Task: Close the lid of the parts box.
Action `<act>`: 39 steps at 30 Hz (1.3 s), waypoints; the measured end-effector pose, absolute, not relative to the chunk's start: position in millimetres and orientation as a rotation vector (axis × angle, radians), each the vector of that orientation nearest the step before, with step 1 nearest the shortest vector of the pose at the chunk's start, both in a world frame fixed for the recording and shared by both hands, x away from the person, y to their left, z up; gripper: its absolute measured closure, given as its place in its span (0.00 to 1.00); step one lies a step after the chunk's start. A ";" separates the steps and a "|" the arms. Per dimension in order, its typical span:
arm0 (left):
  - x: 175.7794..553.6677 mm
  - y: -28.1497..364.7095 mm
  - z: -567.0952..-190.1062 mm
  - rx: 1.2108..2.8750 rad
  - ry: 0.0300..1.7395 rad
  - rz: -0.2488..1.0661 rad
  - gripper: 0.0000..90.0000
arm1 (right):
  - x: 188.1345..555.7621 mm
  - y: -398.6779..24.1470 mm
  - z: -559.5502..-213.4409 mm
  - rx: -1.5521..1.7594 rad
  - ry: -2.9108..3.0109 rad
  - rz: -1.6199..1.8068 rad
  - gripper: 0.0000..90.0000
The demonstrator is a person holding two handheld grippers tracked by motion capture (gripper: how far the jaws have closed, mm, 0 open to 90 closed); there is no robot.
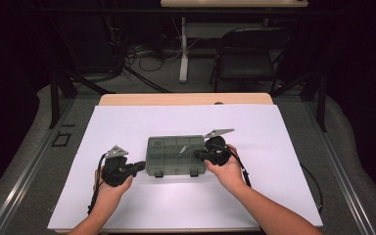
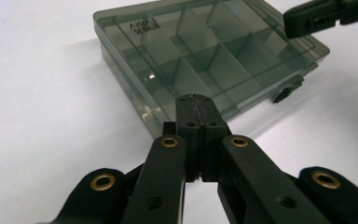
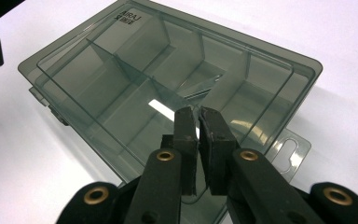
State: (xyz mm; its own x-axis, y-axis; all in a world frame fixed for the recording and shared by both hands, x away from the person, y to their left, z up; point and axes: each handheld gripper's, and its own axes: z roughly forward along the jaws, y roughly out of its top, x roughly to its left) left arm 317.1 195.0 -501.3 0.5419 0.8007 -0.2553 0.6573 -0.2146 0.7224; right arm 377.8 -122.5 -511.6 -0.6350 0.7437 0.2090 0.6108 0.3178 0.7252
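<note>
— So, what have you got, left to right?

— Your left gripper (image 1: 138,167) sits at the box's (image 1: 175,155) near-left corner, jaws pressed together on nothing, tips right against the wall; whether they touch it I can't tell. The box lies in the middle of the white sheet (image 1: 127,127), lid down, both latches (image 1: 158,173) on the near side. Your right gripper (image 1: 199,154) is at the right end, reaching over the lid, jaws closed but for a thin slit, holding nothing.

— What's inside?

— Dividers, and one slim part in a far-right cell; I can't make out what it is.

— What could go wrong?

— Closed jaws can only push. If you press at the left corner without the right one bracing, I'd expect the box to slide or swing on the smooth sheet. Lean hard on the lid and it may flex, or the tips may skid off. And if you jolt it, that loose part could hop.
</note>
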 end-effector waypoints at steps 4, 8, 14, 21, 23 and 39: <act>323.3 189.9 -501.8 1.948 1.191 0.206 1.00 | 377.8 -122.5 -513.3 1.259 2.413 1.217 0.96; 327.7 184.4 -504.4 1.968 1.192 0.198 1.00 | 377.7 -123.1 -515.6 1.264 2.416 1.218 0.96; 331.5 179.9 -508.9 1.980 1.199 0.200 1.00 | 377.2 -123.9 -516.7 1.266 2.406 1.230 0.96; 332.6 178.8 -511.3 1.992 1.202 0.210 1.00 | 376.7 -124.7 -517.4 1.271 2.412 1.225 0.96; 332.4 178.9 -512.7 1.998 1.202 0.210 0.99 | 376.5 -124.5 -519.1 1.269 2.410 1.226 0.96; 332.2 178.7 -516.3 2.006 1.204 0.206 0.99 | 375.9 -124.4 -520.6 1.277 2.410 1.229 0.96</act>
